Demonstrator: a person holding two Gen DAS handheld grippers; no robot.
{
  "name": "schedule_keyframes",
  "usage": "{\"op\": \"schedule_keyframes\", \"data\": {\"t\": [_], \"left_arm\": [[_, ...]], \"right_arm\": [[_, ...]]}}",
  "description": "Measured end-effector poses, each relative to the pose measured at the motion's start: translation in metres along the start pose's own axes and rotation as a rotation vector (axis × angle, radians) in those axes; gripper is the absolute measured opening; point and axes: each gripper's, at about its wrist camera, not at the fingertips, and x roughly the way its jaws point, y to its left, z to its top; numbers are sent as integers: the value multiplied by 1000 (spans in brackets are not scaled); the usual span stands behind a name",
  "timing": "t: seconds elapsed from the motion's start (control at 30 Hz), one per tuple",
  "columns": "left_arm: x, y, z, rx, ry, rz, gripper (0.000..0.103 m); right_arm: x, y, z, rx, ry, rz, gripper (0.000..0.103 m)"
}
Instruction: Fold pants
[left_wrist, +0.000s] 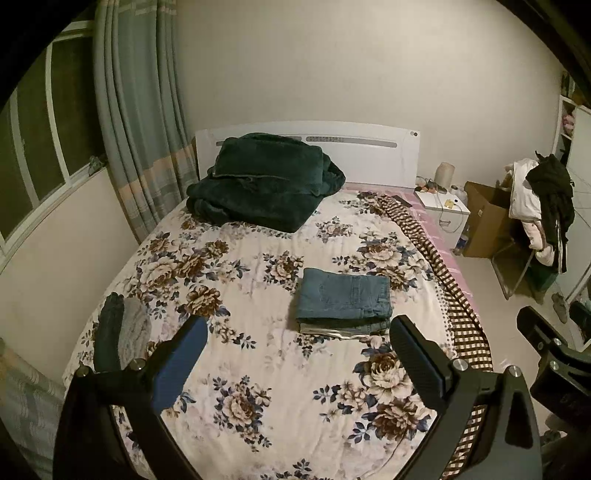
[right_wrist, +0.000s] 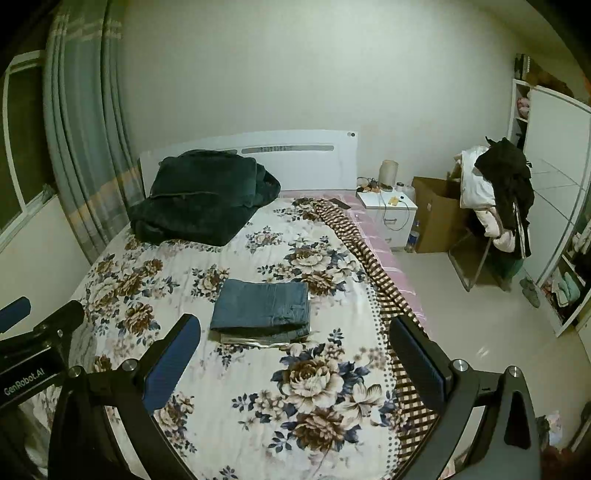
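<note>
Denim: my pants (left_wrist: 343, 297) sit folded in a blue stack mid-bed on the floral bedspread (left_wrist: 258, 369).
Left gripper (left_wrist: 299, 354): I've got it spread wide, empty, hovering near the stack, not touching.
Right gripper (right_wrist: 295, 354): same, jaws apart, nothing between them, near the stack.
Blanket (right_wrist: 199, 199): dark green, bunched by the headboard (right_wrist: 303, 162), well apart from the pants.
Nightstand (right_wrist: 389, 218): right of the bed.

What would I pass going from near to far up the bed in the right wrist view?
Right gripper → folded jeans → dark green blanket → white headboard.
</note>
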Motion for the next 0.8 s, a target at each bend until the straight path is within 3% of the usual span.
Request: {"op": "schedule_keyframes", "data": {"t": [0.8], "left_arm": [[-1,-1,-13,-2,29,1,101]], "right_arm": [[8,0,-5,-7,18,13,103]]}}
